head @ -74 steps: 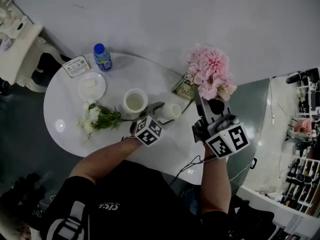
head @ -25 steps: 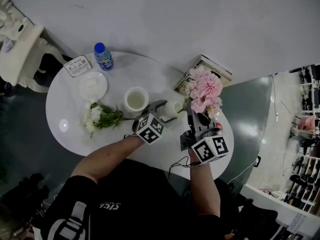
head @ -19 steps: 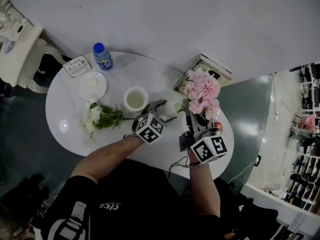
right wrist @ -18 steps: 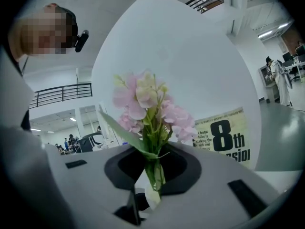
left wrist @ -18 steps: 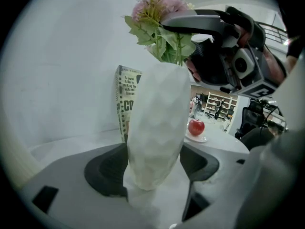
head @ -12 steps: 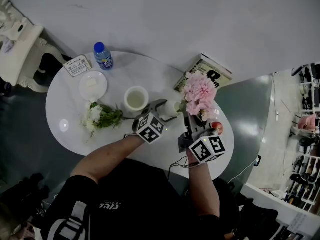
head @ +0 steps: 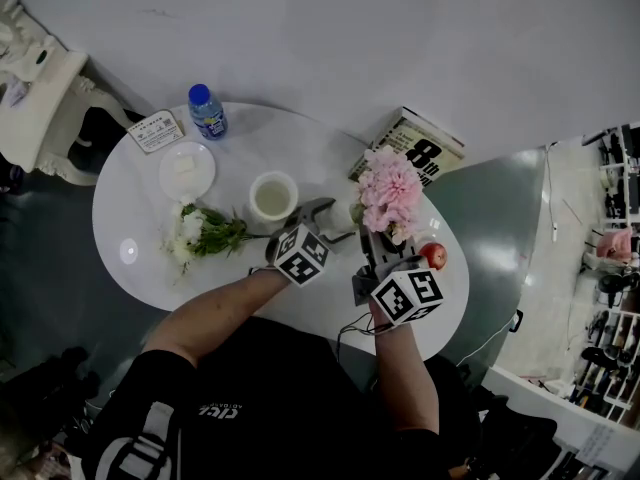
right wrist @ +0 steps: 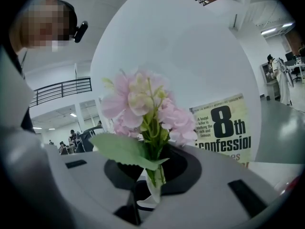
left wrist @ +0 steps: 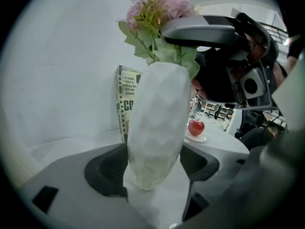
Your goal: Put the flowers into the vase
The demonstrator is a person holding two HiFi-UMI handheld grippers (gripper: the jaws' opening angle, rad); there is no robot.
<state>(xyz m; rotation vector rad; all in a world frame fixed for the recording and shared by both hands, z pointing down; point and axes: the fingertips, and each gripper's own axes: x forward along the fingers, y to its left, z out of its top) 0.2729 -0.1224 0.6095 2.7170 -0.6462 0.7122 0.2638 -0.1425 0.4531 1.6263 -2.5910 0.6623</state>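
Observation:
A white faceted vase (left wrist: 157, 128) stands on the table between the pads of my left gripper (left wrist: 155, 175), which is shut on its lower body. From the head view, the left gripper (head: 333, 223) reaches to the vase (head: 347, 216) from the near side. My right gripper (head: 378, 255) is shut on the stems of a pink flower bunch (head: 390, 193), close to the right of the vase. In the right gripper view the stems (right wrist: 155, 175) sit pinched between the jaws of that gripper (right wrist: 152, 194). The bunch's leaves (left wrist: 167, 56) hang right at the vase mouth; I cannot tell if stems are inside.
A white flower bunch (head: 198, 234) lies on the white oval table (head: 130, 208), left of a white cup (head: 272, 198). Behind it are a plate (head: 186, 171), a card (head: 155, 131) and a blue-capped bottle (head: 205, 113). A book (head: 425, 150) and an apple (head: 433, 256) sit at the right.
My right gripper has come down and slightly left with the pink flowers, closer to the vase, uncovering more of the book and the apple. The left gripper has stayed put.

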